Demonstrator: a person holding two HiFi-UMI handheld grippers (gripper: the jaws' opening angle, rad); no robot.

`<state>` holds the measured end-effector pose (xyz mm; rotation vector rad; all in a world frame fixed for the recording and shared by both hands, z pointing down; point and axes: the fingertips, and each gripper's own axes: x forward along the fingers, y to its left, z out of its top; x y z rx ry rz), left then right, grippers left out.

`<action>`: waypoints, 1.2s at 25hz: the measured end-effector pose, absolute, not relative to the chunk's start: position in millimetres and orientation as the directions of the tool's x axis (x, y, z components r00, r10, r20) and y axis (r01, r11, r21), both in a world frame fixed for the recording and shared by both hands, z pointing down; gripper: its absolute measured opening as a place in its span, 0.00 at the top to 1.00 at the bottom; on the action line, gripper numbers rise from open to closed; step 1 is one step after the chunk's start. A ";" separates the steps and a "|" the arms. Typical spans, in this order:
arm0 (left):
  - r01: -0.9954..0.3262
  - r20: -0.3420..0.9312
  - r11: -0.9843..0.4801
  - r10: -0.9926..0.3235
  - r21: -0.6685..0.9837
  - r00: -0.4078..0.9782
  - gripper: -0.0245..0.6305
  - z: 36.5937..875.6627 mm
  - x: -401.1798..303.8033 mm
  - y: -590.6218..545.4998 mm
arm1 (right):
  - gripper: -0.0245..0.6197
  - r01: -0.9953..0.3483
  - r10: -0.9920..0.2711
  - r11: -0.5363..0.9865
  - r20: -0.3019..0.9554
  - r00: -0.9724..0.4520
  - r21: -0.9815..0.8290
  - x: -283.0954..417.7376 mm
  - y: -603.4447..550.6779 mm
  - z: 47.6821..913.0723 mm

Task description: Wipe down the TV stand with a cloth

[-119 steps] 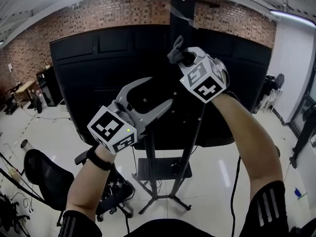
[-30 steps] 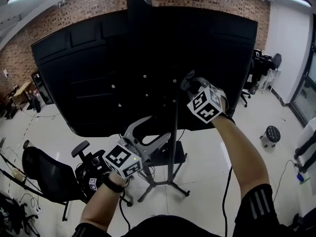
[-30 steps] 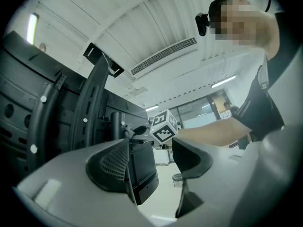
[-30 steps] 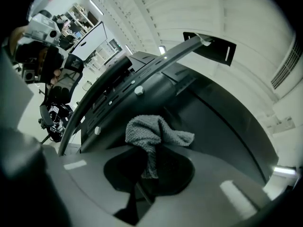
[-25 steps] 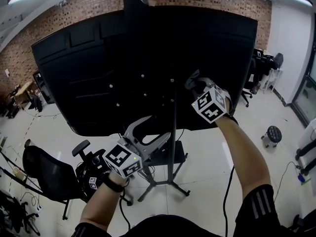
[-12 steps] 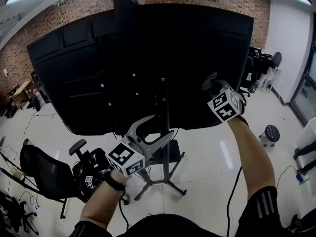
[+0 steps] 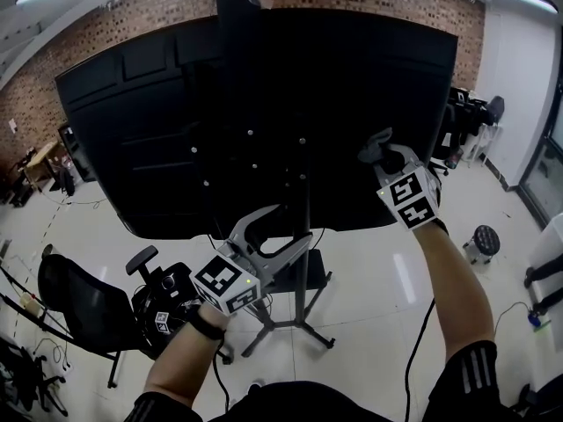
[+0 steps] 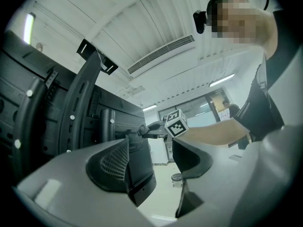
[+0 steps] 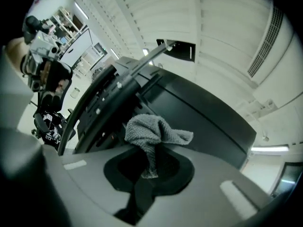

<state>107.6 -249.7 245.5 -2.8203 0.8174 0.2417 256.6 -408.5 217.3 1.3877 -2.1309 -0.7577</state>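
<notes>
Room: brick wall (image 7: 132, 7), white floor (image 7: 369, 280). TV stand (image 7: 303, 271) carries a black panel (image 7: 264, 104). Right gripper (image 9: 149, 167) jaws pinch a grey cloth (image 9: 151, 129) near the panel. Left gripper (image 7: 286, 227) jaws wide, empty. Risk: thin pinch, so the cloth may slip out when rubbed.

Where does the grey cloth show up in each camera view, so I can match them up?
Head view: right of centre, the grey cloth pinched in the right gripper, against the black TV back panel.
Left gripper view: near centre, small, seemingly the grey lump at the right gripper's tip.
Right gripper view: centre, bunched above the shut jaws.
Shared landmark: the black TV back panel.
</notes>
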 end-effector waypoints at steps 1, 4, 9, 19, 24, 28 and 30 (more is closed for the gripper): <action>-0.542 -0.215 -0.828 -0.509 -0.145 0.834 0.49 242.7 102.2 -248.2 | 0.91 -0.655 -0.914 0.346 0.083 -0.397 0.672 240.7 -400.8 212.0; -0.545 -0.231 -0.823 -0.506 -0.157 0.831 0.49 235.5 81.1 -243.2 | 0.91 -0.647 -0.880 0.389 0.056 -0.472 0.656 190.5 -381.4 197.8; -0.563 -0.242 -0.809 -0.519 -0.172 0.820 0.49 231.6 26.3 -236.4 | 0.91 -0.626 -0.826 0.454 0.036 -0.562 0.634 101.6 -357.3 188.1; -0.620 -0.255 -0.770 -0.576 -0.149 0.776 0.49 230.7 -89.5 -235.1 | 0.91 -0.599 -0.682 0.668 0.040 -0.731 0.440 -85.7 -324.7 190.4; -0.642 -0.247 -0.755 -0.602 -0.137 0.760 0.49 243.8 -139.0 -236.6 | 0.91 -0.589 -0.750 0.582 0.090 -0.655 0.561 -155.7 -340.5 214.0; -0.658 -0.228 -0.742 -0.623 -0.130 0.748 0.49 252.4 -173.3 -238.5 | 0.91 -0.305 -0.889 0.256 0.099 -0.447 0.917 -192.0 -368.2 228.2; -0.667 -0.223 -0.733 -0.634 -0.130 0.740 0.50 257.0 -186.4 -239.5 | 0.91 -0.141 -0.928 0.155 0.096 -0.359 0.978 -201.2 -380.6 231.8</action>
